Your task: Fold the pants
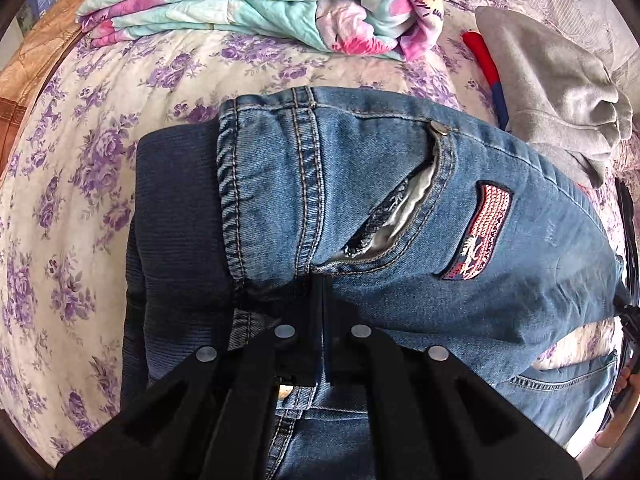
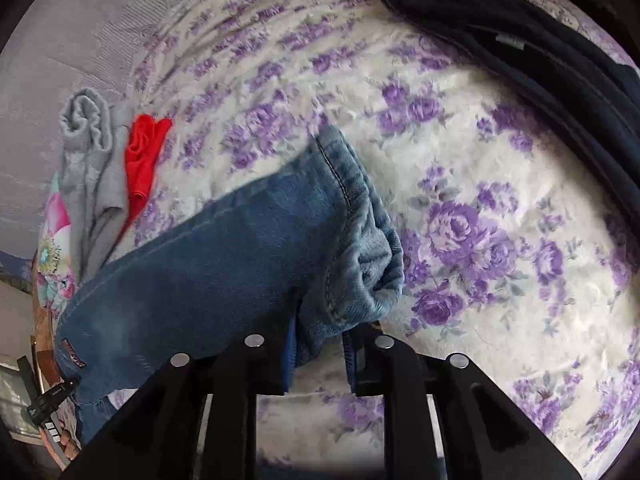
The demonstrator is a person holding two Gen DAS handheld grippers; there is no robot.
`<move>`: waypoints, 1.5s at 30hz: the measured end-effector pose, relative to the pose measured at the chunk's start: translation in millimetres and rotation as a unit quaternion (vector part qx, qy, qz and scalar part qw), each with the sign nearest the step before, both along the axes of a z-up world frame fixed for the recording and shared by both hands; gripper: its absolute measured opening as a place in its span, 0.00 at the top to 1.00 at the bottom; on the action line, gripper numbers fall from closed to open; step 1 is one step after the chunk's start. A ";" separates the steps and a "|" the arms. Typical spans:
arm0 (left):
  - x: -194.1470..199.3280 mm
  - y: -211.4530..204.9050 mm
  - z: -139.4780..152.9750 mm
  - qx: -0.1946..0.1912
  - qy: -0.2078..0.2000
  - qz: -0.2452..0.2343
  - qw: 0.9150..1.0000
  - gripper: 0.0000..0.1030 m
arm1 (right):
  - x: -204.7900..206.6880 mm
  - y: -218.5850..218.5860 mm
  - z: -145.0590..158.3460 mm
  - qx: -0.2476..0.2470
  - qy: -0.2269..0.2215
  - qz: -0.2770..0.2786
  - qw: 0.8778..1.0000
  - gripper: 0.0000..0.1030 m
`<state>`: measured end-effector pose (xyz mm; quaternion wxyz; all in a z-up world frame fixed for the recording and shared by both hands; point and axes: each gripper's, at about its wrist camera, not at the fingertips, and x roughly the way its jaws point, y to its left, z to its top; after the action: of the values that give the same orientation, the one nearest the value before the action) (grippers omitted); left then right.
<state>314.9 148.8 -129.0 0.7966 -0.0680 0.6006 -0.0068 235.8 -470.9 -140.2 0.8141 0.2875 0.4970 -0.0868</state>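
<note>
Blue denim pants (image 1: 360,208) with a red and white patch (image 1: 480,232) hang over a bed with a purple-flowered sheet (image 1: 72,184). My left gripper (image 1: 323,320) is shut on the pants near the waist, by the dark ribbed waistband (image 1: 172,220) and the open pocket. In the right wrist view the pants' leg end (image 2: 248,264) is bunched between the fingers. My right gripper (image 2: 320,344) has its jaws apart with the cuff (image 2: 360,272) lying between them, and the leg hangs lifted above the sheet (image 2: 480,200).
A folded pastel floral quilt (image 1: 260,4) lies at the back of the bed. A grey garment (image 1: 552,92) and a red one (image 1: 480,56) lie to the right; they also show in the right wrist view, grey (image 2: 88,160) and red (image 2: 144,156). A dark garment (image 2: 540,52) lies at the far right.
</note>
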 end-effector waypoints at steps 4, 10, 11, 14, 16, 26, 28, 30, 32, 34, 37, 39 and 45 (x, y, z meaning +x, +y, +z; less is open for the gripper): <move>0.5 -5.3 7.1 0.021 0.007 -0.033 0.999 0.99 | -0.6 9.7 13.5 -0.015 0.025 0.022 0.999 0.45; -33.5 24.7 88.9 0.004 -0.068 -0.082 0.994 0.60 | -82.3 41.6 76.8 -0.096 -0.036 0.041 0.994 0.24; -33.7 27.0 103.1 0.020 -0.087 -0.091 0.992 0.29 | -99.6 48.6 82.5 -0.087 -0.056 0.053 0.993 0.24; -10.9 16.5 132.1 0.064 -0.117 -0.146 0.980 0.13 | -141.1 71.3 86.7 -0.044 -0.094 0.080 0.991 0.24; 18.4 16.3 133.8 0.040 -0.098 -0.185 0.977 0.13 | -156.4 84.9 83.6 -0.038 -0.098 0.081 0.991 0.24; 102.0 12.7 31.4 -0.074 0.036 -0.262 0.961 0.35 | -148.2 135.0 98.1 -0.159 -0.070 0.090 0.981 0.24; 99.8 16.9 29.4 -0.102 0.030 -0.260 0.960 0.59 | -122.5 154.9 107.9 -0.163 -0.080 0.128 0.975 0.24; 86.2 13.7 40.5 -0.099 -0.005 -0.275 0.956 0.70 | -88.3 184.0 118.4 -0.150 -0.095 0.194 0.965 0.24; 71.7 8.9 51.4 -0.076 -0.043 -0.289 0.953 0.71 | -49.1 220.3 129.0 -0.134 -0.111 0.270 0.947 0.24; 63.0 8.5 56.5 -0.070 -0.060 -0.291 0.952 0.71 | -6.5 261.4 139.4 -0.120 -0.126 0.347 0.922 0.24; 58.5 11.4 57.7 -0.078 -0.068 -0.284 0.953 0.71 | 56.4 322.8 146.9 -0.112 -0.130 0.442 0.881 0.24; 58.1 11.4 56.7 -0.080 -0.068 -0.279 0.955 0.71 | 94.5 361.7 141.0 -0.123 -0.112 0.501 0.849 0.23; 57.6 6.8 58.3 -0.063 -0.063 -0.277 0.957 0.71 | 171.5 423.1 95.1 -0.134 -0.030 0.596 0.791 0.23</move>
<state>372.5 155.7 -70.7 0.7936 0.0515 0.5428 -0.2700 407.3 -47.8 -45.1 0.7492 -0.1751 0.5285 0.3588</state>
